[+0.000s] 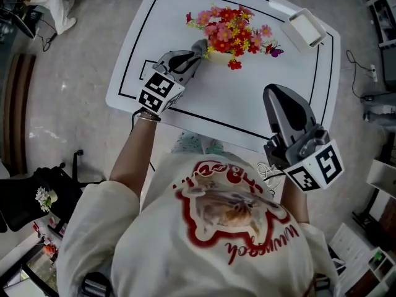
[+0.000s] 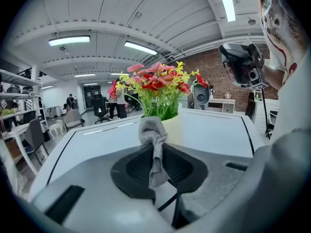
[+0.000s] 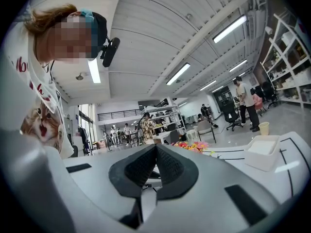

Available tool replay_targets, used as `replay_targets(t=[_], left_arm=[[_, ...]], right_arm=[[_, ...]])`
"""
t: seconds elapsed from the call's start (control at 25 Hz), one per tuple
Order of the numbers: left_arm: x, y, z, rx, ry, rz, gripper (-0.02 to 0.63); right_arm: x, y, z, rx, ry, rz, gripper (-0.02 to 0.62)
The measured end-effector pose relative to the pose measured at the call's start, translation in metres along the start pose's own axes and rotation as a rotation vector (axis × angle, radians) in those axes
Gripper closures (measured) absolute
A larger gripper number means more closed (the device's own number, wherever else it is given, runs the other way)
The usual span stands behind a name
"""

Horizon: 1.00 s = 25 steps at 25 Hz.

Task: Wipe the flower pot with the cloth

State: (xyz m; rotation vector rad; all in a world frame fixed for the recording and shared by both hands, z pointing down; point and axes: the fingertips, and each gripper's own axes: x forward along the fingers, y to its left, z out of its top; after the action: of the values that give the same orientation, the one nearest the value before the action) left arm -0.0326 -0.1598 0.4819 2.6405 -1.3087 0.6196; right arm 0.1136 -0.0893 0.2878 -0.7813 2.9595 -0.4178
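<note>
A bunch of red, pink and yellow flowers (image 1: 230,34) stands in a pale pot (image 2: 171,124) on the white table (image 1: 216,104). My left gripper (image 1: 197,51) is shut on a grey cloth (image 2: 152,142), whose bunched end sticks out past the jaw tips against the pot's near side. In the left gripper view, that gripper (image 2: 156,148) points straight at the pot. My right gripper (image 1: 276,93) hangs over the table's near right edge, shut and holding nothing. In its own view, the right gripper (image 3: 155,150) faces across the table, with the flowers (image 3: 192,146) small in the distance.
A white rectangular box (image 1: 306,28) sits at the table's far right corner, also seen as the box (image 3: 261,152) in the right gripper view. Black lines mark the tabletop. Chairs, shelves and people stand in the room beyond.
</note>
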Motion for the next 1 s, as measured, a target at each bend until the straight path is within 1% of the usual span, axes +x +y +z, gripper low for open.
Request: replay_targets(t=[0.56, 0.8, 1.0], left_arm=[[-0.001, -0.018, -0.002, -0.019, 0.011, 0.054, 0.555], [0.001, -0.026, 0.001, -0.030, 0.003, 0.062, 0.555], [0.003, -0.036, 0.002, -0.022, 0.006, 0.055, 0.555]], right_arm=[[-0.015, -0.005, -0.009, 0.016, 0.013, 0.023, 0.597], [-0.018, -0.005, -0.013, 0.023, 0.022, 0.033, 0.596], [-0.023, -0.005, -0.013, 0.022, 0.025, 0.041, 0.597]])
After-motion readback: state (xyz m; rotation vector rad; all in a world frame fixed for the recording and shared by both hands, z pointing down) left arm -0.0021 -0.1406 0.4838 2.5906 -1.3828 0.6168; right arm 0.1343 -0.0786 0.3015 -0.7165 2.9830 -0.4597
